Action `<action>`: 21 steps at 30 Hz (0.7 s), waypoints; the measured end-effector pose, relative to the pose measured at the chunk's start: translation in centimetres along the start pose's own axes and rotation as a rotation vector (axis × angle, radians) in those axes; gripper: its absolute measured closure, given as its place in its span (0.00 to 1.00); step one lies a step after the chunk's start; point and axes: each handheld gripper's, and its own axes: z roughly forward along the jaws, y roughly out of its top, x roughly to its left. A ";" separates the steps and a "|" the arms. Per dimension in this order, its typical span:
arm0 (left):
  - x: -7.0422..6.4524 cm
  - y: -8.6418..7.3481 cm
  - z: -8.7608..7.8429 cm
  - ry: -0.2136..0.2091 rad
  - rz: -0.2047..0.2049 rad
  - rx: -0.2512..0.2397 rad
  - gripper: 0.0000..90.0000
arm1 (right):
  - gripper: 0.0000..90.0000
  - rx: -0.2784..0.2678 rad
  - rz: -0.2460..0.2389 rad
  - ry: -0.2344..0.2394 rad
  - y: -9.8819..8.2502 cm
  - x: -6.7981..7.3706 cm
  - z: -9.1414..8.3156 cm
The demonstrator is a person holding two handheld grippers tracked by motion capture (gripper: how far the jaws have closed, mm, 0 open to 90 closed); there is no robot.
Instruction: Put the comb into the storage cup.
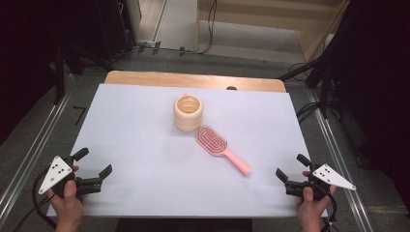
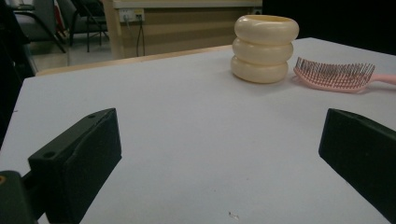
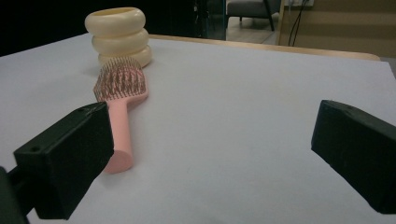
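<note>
Both tools sit at the near edge of the desk (image 1: 145,121), each in a hand. Left tool (image 1: 94,162) at the near left corner, jaws spread wide, nothing between them. Right tool (image 1: 289,166) at the near right corner, jaws likewise wide and empty. Pink hairbrush (image 1: 220,149) lies around mid-desk, bristles up, handle end pointing toward the near right; well apart from both tools, nearer the right one. Cream ribbed cup (image 1: 188,112) stands upright just beyond the brush head, very close to it; contact cannot be told.
</note>
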 end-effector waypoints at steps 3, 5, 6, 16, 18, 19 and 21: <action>-0.1 0.0 0.0 -0.003 0.000 0.006 0.00 | 0.00 0.001 0.006 0.002 0.1 0.0 0.0; -0.1 0.0 0.1 -0.011 0.001 0.015 0.00 | 0.00 0.000 0.006 0.005 0.2 0.0 0.0; -0.1 0.0 0.1 -0.014 0.001 0.017 0.00 | 0.00 0.000 0.000 0.007 0.3 0.0 0.1; -0.2 -0.1 0.2 -0.010 0.002 0.020 0.00 | 0.00 0.037 -0.010 0.031 1.6 0.7 0.8; -0.2 -0.1 0.2 -0.011 0.003 0.023 0.00 | 0.00 0.046 -0.021 0.017 2.0 0.9 0.9; -0.2 -0.1 0.3 -0.013 0.002 0.025 0.00 | 0.00 0.041 -0.024 0.017 2.2 1.0 1.0; -0.1 -0.1 0.3 -0.012 0.001 0.029 0.00 | 0.00 0.050 -0.016 0.010 2.5 1.2 1.1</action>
